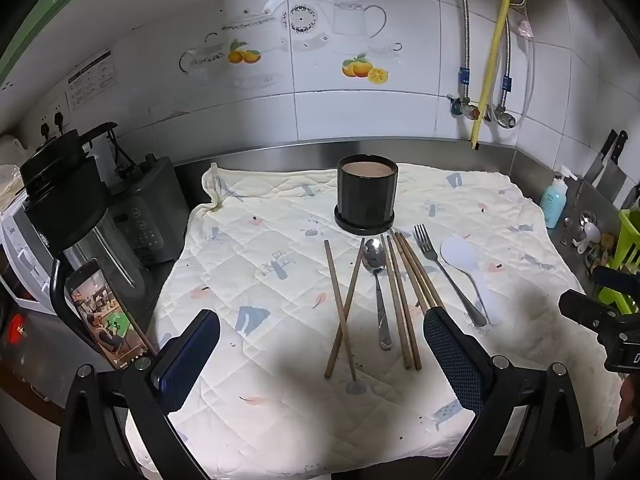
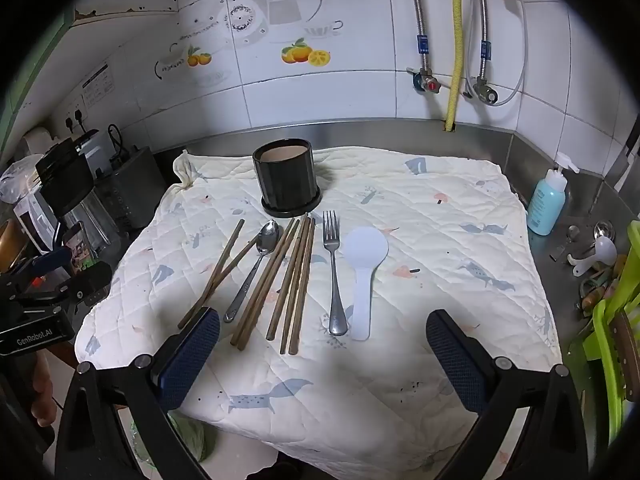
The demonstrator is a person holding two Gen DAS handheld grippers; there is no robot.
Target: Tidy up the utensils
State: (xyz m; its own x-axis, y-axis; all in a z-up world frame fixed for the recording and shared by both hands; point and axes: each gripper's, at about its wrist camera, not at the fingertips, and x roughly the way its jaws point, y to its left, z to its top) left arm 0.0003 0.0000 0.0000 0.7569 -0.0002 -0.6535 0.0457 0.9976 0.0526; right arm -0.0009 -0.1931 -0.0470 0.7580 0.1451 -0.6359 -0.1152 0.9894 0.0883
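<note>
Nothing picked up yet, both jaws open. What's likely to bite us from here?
1. The two left chopsticks lie crossed, and the others are bunched beside the spoon; a grab may take several or drag a neighbour.
2. The quilted cloth is soft and wrinkled, so low jaws may snag it.
3. The black holder stands loose on its saucer; a long utensil dropped in at a slant may tip it.

A home kitchen. White wall tiles [image 2: 320, 100] carry teapot-and-orange decals, a steel counter [image 2: 560, 184] runs beneath water valves [image 2: 428, 82] and a yellow gas hose [image 2: 456, 40], and a blender [image 1: 76, 208], soap bottle [image 2: 546, 206] and cleavers [image 1: 608, 160] sit around.
</note>
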